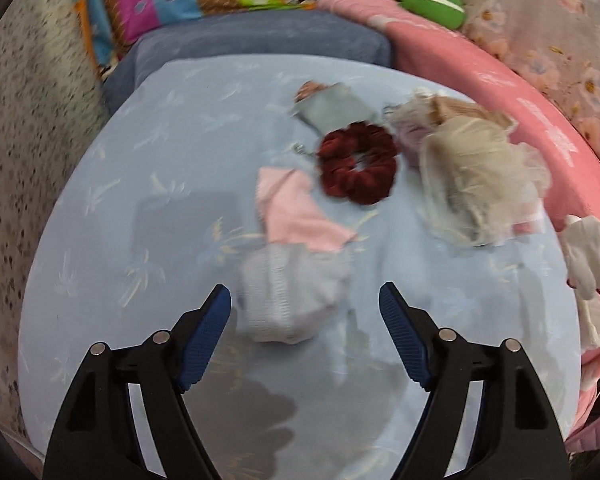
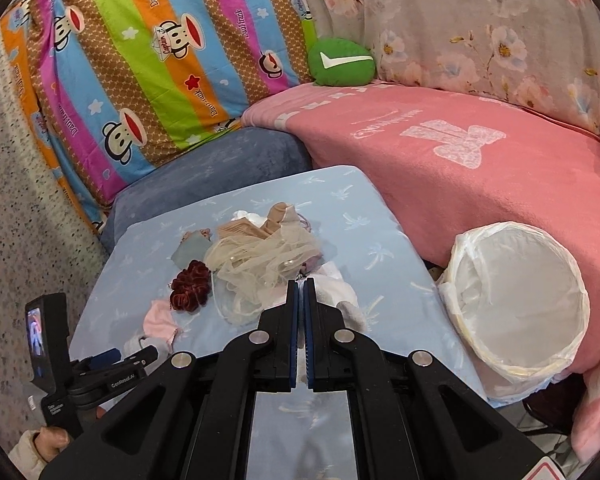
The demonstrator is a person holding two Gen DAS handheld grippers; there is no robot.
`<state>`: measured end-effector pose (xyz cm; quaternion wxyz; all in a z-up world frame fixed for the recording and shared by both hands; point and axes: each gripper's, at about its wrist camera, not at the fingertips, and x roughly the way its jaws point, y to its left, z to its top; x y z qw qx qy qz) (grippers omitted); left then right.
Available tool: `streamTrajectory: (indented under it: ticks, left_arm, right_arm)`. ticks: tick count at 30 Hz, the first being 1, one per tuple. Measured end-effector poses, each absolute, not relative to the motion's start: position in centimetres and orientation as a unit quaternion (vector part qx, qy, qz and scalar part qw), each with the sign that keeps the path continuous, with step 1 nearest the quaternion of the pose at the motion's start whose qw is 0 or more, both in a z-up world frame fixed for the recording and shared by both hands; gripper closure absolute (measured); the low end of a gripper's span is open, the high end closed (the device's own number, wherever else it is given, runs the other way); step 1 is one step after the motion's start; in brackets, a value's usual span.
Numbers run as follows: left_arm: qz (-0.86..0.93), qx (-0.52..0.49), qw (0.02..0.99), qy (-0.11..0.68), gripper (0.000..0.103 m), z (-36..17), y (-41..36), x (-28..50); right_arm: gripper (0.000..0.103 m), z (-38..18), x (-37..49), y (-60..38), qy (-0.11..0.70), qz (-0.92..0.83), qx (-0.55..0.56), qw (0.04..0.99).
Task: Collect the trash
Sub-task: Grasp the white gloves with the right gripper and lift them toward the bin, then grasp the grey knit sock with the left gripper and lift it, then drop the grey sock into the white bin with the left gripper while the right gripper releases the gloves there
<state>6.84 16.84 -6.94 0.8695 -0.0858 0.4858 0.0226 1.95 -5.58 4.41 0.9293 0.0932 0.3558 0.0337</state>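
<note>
With jaws of left gripper (image 1: 305, 305) spread apart over pale knit sock (image 1: 290, 294) on blue counter (image 2: 384, 240), right gripper (image 2: 301, 285) clenched empty: could snag cloth or pinch only loose knit, slipping before lined bin (image 2: 518, 300).

1 red scrunchie (image 1: 357, 163), 1 pink cloth (image 1: 296, 212), 1 lined bin (image 2: 518, 304), 2 grippers.

Landmark: red scrunchie (image 1: 358, 163).
Left of the red scrunchie: bare blue tablecloth (image 1: 140, 168), free passage.
Right of it: tulle heap (image 1: 472, 184), touching, blocks.
Behind it: grey cloth (image 1: 334, 108).
Nearer side: pink cloth (image 1: 296, 210), white sock (image 1: 288, 292).
Far right: lined bin (image 2: 516, 300), mouth open.
</note>
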Motion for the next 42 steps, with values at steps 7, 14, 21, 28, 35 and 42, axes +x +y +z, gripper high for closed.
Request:
streamTrajectory:
  ticks: [7, 14, 21, 28, 35, 42]
  left_arm:
    - [0.009, -0.105, 0.860, 0.499, 0.054, -8.2, 17.9, 7.3]
    - [-0.023, -0.098, 0.868, 0.486, 0.073, -6.6, 16.1, 6.6]
    - [-0.089, -0.077, 0.883, 0.454, 0.073, -2.6, 10.6, 6.1]
    - [-0.168, -0.045, 0.888, 0.425, 0.073, 0.5, 2.7, 6.7]
    - [-0.233, -0.009, 0.880, 0.414, 0.073, 1.8, -5.5, 7.2]
    - [-0.279, 0.018, 0.868, 0.410, 0.073, 2.0, -11.6, 7.4]
  right_arm:
    - [0.101, 3.6, 2.3, -4.1, 0.368, 0.043, 0.084, 0.925]
    - [0.101, 3.9, 2.2, -4.3, 0.366, 0.039, 0.085, 0.926]
    - [0.101, 4.7, 2.1, -6.6, 0.357, 0.022, 0.098, 0.929]
    - [0.101, 5.9, 1.5, -10.9, 0.337, -0.012, 0.110, 0.935]
    - [0.100, 6.5, 1.0, -16.9, 0.323, -0.062, 0.123, 0.936]
    - [0.100, 6.0, 0.8, -23.1, 0.319, -0.110, 0.146, 0.930]
